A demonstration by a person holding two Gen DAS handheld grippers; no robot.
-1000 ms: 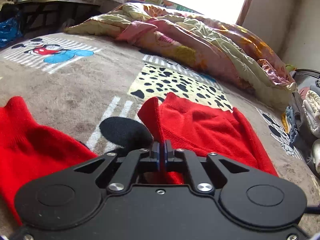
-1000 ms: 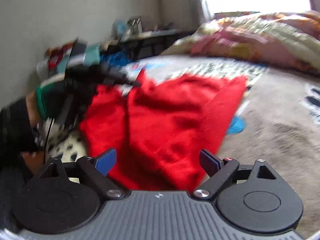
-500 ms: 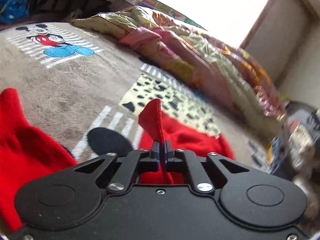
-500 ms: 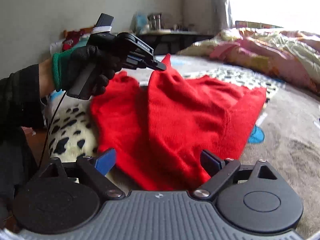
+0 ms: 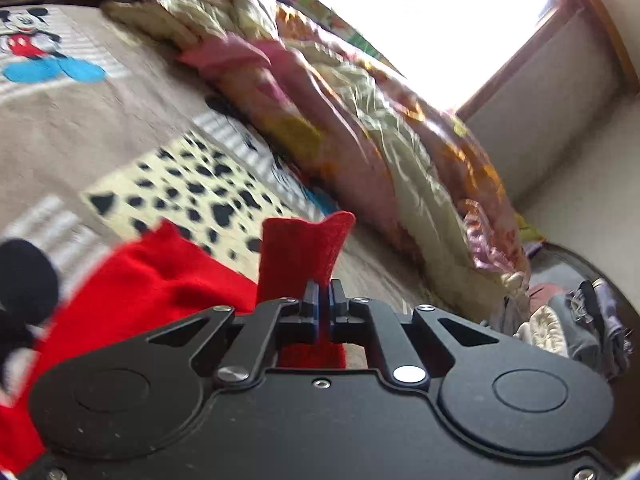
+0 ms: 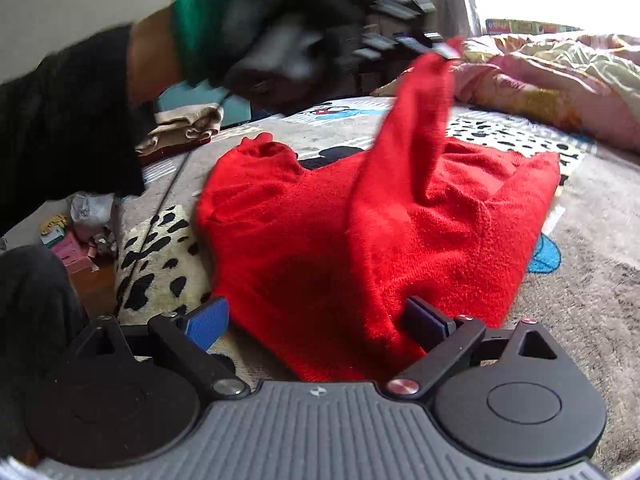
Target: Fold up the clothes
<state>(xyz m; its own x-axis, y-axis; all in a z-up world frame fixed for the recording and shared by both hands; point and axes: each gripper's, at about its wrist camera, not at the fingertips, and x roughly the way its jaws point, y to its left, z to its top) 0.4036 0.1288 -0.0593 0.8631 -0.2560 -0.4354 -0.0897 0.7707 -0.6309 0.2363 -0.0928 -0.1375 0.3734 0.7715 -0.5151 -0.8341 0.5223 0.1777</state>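
Note:
A red knitted sweater (image 6: 320, 232) lies spread on the patterned bed cover (image 6: 592, 304). My left gripper (image 5: 324, 300) is shut on the cuff of one red sleeve (image 5: 304, 248) and holds it lifted. In the right wrist view the left gripper (image 6: 444, 50) is blurred and holds the sleeve (image 6: 416, 120) raised above the sweater's body. My right gripper (image 6: 316, 320) is open and empty, low at the sweater's near edge, with the fabric lying between its blue pads (image 6: 208, 320).
A crumpled floral quilt (image 5: 360, 120) lies along the far side of the bed. Folded beige clothes (image 6: 184, 128) lie at the left. A pile of clothes (image 5: 572, 320) sits at the right by the wall. Small items lie on the floor (image 6: 76, 236) at the left.
My left gripper has lifted the red sleeve higher and carried it to the right over the sweater's body. My right gripper has stayed open near the sweater's near edge.

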